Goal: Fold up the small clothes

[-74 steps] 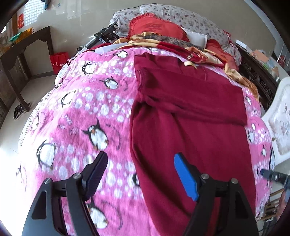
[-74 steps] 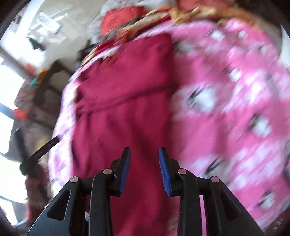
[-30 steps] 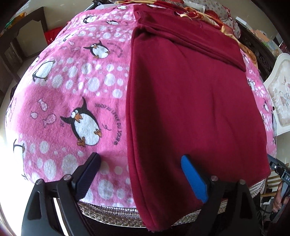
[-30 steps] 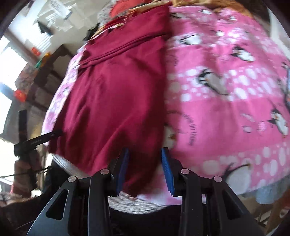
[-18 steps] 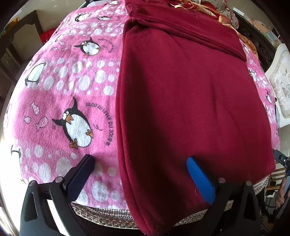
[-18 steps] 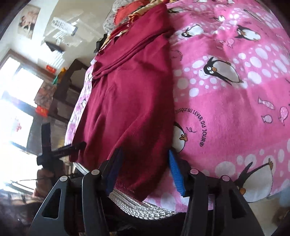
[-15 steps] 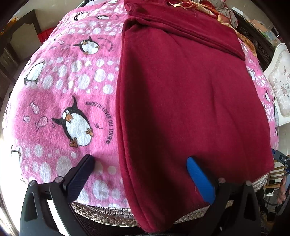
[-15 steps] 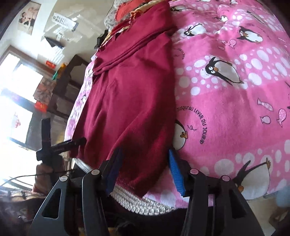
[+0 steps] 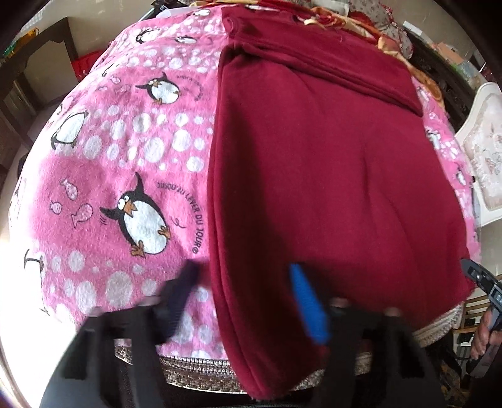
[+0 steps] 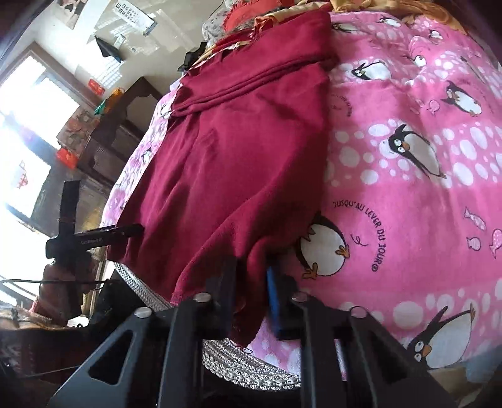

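Note:
A dark red garment (image 9: 313, 172) lies flat on a pink penguin blanket (image 9: 125, 157), with its near hem hanging over the bed's edge. My left gripper (image 9: 244, 298) straddles the garment's near left corner. Its jaws are closing and blurred; the dark finger (image 9: 182, 295) is still on the blanket beside the hem, and the blue pad (image 9: 307, 304) rests over the cloth. In the right wrist view my right gripper (image 10: 252, 292) is shut on the near right corner of the garment (image 10: 238, 150), and the cloth bunches between its pads.
A silver woven trim (image 10: 251, 361) runs along the bed's near edge. Pillows and patterned bedding (image 9: 360, 18) are piled at the head. A dark wooden table (image 9: 47, 62) stands left of the bed and a white chair (image 9: 483, 157) stands to the right. A hand (image 10: 56, 282) holds the other tool.
The right jaws, open around the hem half a second ago, have shut on the garment's corner. The left jaws have narrowed around the other corner. The garment has not shifted.

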A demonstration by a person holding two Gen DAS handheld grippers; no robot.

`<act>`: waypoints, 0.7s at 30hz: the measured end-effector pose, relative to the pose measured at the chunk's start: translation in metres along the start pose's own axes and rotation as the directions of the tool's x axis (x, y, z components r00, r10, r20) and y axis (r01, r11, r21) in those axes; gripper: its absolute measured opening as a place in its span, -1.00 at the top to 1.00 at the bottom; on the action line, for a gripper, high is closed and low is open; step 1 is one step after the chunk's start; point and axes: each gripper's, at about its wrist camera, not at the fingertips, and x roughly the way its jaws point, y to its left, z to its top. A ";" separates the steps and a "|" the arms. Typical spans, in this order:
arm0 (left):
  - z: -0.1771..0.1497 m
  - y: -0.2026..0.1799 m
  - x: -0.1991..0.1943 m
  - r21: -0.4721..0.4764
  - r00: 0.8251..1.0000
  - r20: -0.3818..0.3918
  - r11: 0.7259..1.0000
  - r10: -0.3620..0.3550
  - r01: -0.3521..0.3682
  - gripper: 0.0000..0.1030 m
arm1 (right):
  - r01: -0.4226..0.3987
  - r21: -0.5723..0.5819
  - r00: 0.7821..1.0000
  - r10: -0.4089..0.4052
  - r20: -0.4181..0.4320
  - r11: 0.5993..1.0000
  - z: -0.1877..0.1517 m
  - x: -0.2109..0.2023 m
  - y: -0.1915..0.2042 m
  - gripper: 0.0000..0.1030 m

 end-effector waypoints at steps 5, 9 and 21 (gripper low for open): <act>-0.003 0.009 -0.007 -0.037 0.995 -0.004 0.994 -0.100 0.099 0.86 | 0.033 -0.003 0.996 -0.032 0.080 0.999 -0.001 -0.024 0.004 1.00; -0.006 0.017 -0.027 -0.046 0.989 0.044 0.989 -0.138 0.140 0.87 | 0.066 -0.007 0.989 -0.064 0.131 0.998 -0.005 -0.049 0.003 1.00; -0.013 0.020 -0.007 -0.062 0.988 -0.031 0.987 -0.154 0.152 0.69 | 0.056 0.117 0.998 -0.057 -0.001 0.992 -0.009 -0.024 -0.023 1.00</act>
